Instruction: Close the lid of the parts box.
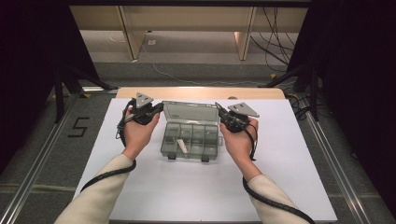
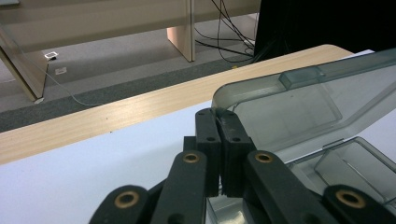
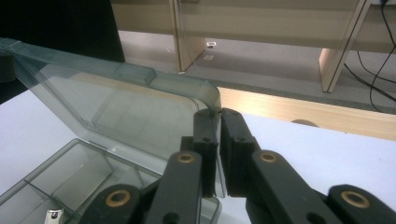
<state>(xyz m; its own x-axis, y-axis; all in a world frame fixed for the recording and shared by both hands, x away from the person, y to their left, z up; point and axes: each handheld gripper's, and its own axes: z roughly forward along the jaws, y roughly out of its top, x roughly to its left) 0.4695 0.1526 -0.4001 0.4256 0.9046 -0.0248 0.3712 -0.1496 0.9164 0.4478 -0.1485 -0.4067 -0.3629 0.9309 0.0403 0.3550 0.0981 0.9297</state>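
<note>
Two grippers are in your hands, one at each side of a clear plastic box that sits mid-table on the white sheet. Your left gripper has its jaws clenched on the left edge of the raised lid; in the left gripper view the lid corner is pinched between the two black jaws. Your right gripper does the same on the lid's right edge, jaws clamped with the clear lid wall running down between them. Lid stands open, tilted up and back from the box's far side. Box tray is split into small compartments; a pale, slim item lies in a near-left compartment, kind cannot be told. Two dark latches hang off the near wall. Your left hand and right hand rest beside the box, cables trailing along both sleeves. Wooden table edge shows beyond the sheet
</note>
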